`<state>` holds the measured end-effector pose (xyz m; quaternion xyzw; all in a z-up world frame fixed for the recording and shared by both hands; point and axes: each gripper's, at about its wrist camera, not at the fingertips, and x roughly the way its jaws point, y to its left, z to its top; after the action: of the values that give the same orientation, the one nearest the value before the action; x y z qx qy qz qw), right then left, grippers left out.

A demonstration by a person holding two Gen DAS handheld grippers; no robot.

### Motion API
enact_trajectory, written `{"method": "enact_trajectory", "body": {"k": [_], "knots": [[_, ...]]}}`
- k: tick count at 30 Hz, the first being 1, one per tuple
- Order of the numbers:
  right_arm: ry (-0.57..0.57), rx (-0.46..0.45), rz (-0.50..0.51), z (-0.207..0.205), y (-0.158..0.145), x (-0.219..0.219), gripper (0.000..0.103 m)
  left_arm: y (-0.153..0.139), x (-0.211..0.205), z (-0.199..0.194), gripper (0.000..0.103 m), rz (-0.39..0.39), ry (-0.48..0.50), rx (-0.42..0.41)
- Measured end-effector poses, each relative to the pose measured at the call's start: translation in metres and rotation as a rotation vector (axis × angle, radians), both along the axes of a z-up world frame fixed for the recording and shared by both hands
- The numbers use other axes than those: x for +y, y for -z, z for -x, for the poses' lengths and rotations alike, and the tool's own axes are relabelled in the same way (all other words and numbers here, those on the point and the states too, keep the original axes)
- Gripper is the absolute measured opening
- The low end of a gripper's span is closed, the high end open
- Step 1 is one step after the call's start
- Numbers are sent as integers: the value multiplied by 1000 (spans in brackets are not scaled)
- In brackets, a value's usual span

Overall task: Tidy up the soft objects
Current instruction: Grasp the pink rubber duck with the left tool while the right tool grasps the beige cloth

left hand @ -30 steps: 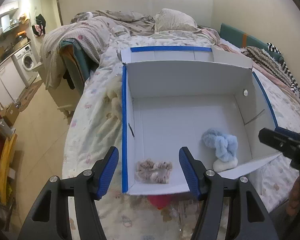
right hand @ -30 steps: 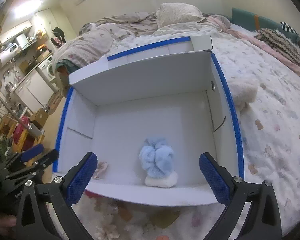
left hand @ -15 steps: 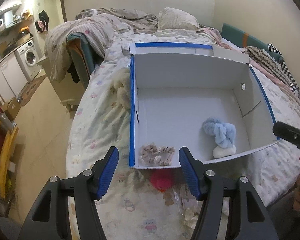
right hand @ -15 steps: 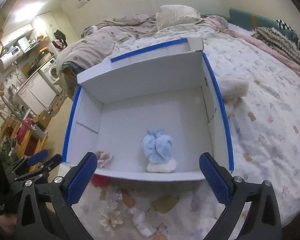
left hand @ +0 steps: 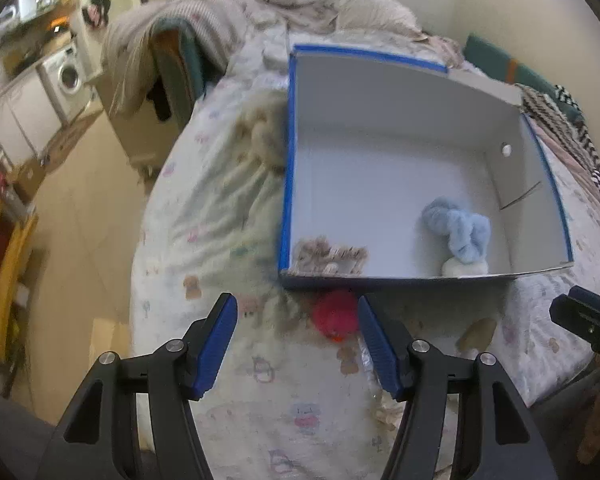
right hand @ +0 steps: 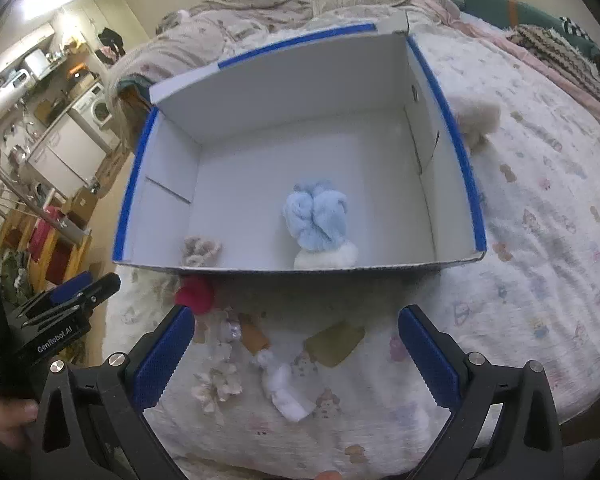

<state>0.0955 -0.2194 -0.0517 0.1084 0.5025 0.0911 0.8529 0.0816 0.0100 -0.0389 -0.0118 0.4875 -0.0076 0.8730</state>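
A white box with blue-taped rims point(left hand: 286, 184) point(right hand: 460, 152) lies open on the bed. Inside it sit a beige scrunchie point(left hand: 332, 258) point(right hand: 200, 249), a light blue fluffy item point(left hand: 458, 230) point(right hand: 316, 216) and a white fluffy item point(left hand: 464, 268) point(right hand: 326, 258). A red soft item point(left hand: 336, 314) point(right hand: 195, 294) lies just in front of the box. My left gripper point(left hand: 294, 340) hangs open above the bedspread, the red item near its right finger. My right gripper point(right hand: 296, 344) is open and empty over a white soft piece point(right hand: 284, 388), a cream flower-like piece point(right hand: 218, 384) and a tan patch-like piece point(right hand: 334, 342).
A beige plush point(right hand: 476, 118) lies right of the box, another plush point(left hand: 264, 140) left of it. Pillows and blankets pile at the bed's head. The bed edge drops to the floor on the left, with a washing machine point(left hand: 70, 76) and a yellow rack point(left hand: 4, 256) beyond.
Both grippers have drawn back from the box and sunk toward the bed. The red item and the small pieces in front of the box have come into view. Both stay open.
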Motion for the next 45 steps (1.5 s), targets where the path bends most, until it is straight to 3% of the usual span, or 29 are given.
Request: {"method": "enact_trajectory", "body": {"k": [13, 20, 23, 28, 29, 32, 33, 35, 45], "knots": [[101, 183, -34, -15, 50, -25, 103, 63, -1, -35, 59, 133, -25, 232], [150, 303, -137, -24, 79, -46, 101, 83, -28, -52, 60, 88, 30, 264], [127, 350, -147, -31, 91, -42, 80, 95, -34, -59, 59, 64, 37, 290], [93, 397, -108, -42, 110, -30, 77, 103, -33, -66, 59, 48, 10, 299], [86, 406, -107, -45, 114, -29, 68, 104, -33, -67, 58, 48, 8, 301], [59, 419, -88, -49, 120, -22, 43, 107, -32, -69, 38, 100, 25, 311], [54, 414, -79, -50, 119, -20, 37, 106, -31, -69, 38, 97, 29, 311], [47, 398, -77, -51, 117, -19, 15, 106, -32, -66, 38, 82, 40, 302], [89, 311, -98, -39, 96, -34, 13, 95, -11, -54, 37, 81, -13, 282]]}}
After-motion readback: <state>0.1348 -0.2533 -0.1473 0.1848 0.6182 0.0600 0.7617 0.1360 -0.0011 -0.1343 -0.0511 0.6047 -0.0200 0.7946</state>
